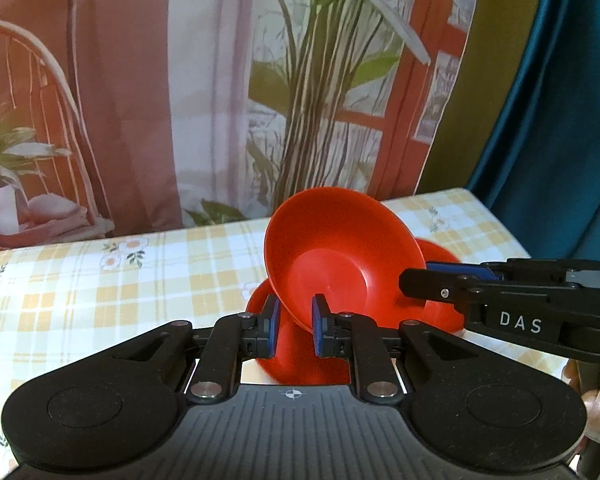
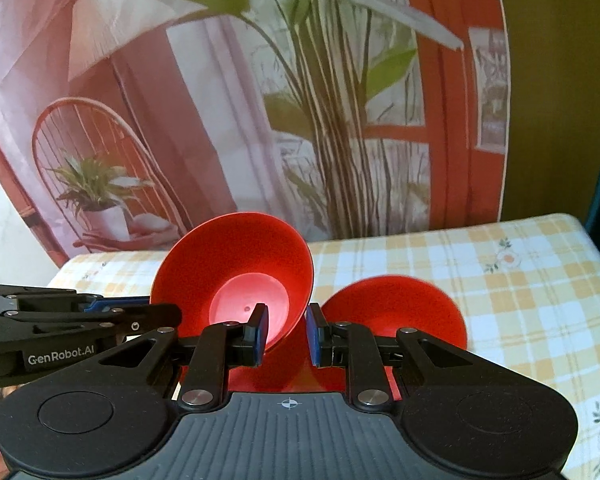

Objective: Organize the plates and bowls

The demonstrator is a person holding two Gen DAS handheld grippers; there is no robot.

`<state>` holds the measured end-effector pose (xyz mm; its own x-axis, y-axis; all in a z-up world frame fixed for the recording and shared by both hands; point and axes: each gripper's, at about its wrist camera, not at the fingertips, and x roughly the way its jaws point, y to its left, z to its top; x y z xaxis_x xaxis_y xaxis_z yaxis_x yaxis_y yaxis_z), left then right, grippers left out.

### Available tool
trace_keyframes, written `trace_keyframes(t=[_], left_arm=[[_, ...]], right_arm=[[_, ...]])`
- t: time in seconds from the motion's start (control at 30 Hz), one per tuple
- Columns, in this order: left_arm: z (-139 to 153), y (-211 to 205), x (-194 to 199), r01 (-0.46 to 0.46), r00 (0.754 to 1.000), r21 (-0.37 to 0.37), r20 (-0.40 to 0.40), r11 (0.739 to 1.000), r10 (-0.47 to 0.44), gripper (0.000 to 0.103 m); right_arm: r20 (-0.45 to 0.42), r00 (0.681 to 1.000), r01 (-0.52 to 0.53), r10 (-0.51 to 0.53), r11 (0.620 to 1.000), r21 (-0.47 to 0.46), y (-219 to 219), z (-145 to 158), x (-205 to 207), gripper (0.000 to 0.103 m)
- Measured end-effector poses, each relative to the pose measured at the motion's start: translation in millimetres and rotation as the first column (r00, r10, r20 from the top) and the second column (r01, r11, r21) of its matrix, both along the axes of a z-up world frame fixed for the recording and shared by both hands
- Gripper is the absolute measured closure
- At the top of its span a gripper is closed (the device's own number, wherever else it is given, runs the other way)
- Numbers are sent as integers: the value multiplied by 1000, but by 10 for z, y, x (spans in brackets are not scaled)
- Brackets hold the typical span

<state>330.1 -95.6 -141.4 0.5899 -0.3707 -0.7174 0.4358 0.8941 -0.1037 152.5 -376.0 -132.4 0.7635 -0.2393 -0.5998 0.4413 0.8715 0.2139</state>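
A: Why are both claws on one red bowl (image 1: 342,256)?

B: Each pinches its rim. The left gripper (image 1: 294,326) is clamped on the near edge, and the right gripper (image 2: 286,334) is clamped on the opposite side, so the bowl hangs tilted just ahead of the fingers.

A: And below?

B: A red plate (image 2: 396,312) lies on the checked tablecloth (image 2: 520,292), under and just beyond the claws. Likely the bowl is meant to go on it.
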Motion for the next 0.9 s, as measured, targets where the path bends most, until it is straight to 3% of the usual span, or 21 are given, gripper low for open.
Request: trace_keyframes(t=[0.9], left_arm=[[-256, 129, 18, -23, 995, 2, -94, 1000, 23, 84]], right_arm=[[-71, 997, -16, 17, 1000, 18, 100, -151, 48, 82]])
